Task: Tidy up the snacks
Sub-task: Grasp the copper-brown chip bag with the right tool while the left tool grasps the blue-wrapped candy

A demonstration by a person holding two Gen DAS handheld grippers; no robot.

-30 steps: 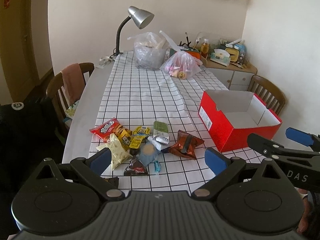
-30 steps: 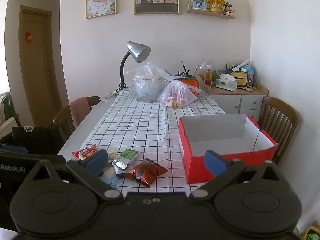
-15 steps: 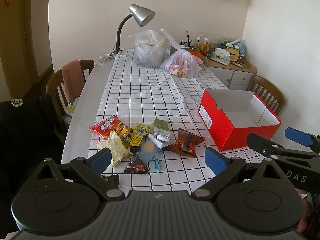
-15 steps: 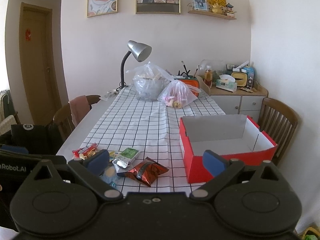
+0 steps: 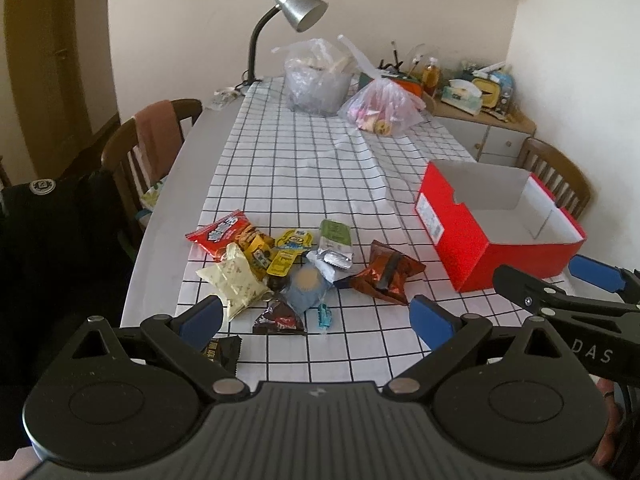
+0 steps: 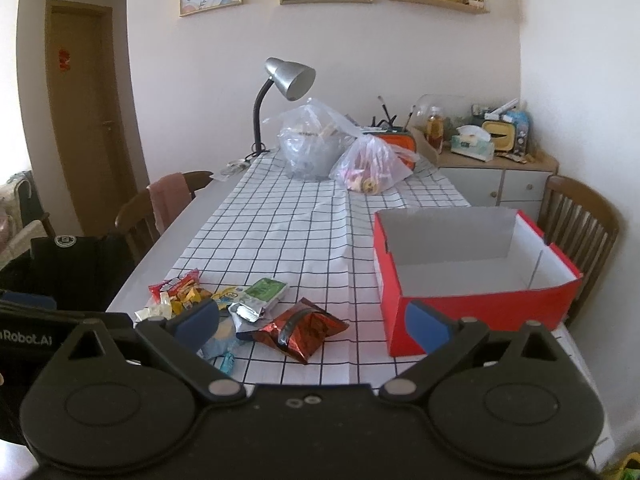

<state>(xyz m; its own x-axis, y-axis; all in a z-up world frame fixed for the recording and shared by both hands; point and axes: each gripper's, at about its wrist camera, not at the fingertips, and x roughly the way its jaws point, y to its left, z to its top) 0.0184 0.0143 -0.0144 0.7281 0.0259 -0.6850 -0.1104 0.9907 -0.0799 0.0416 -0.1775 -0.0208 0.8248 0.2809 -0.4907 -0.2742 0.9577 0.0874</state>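
Both claws have eased a little closer to the table point(image 5: 168, 216) since a second ago; nothing on it has shifted. The left claw point(image 5: 316, 318) hangs spread wide and empty over the snack pile point(image 5: 280, 268) near the table's near-left edge. The right claw point(image 6: 312, 322) is likewise spread and holding nothing. Toward the near-right corner sits the red box point(image 6: 472, 308), open-topped, its white inside bare as far as I can see. A brown foil packet point(image 6: 300, 330) lies between pile and box. At the far edge stand two knotted plastic bags point(image 6: 316, 146), contents unclear.
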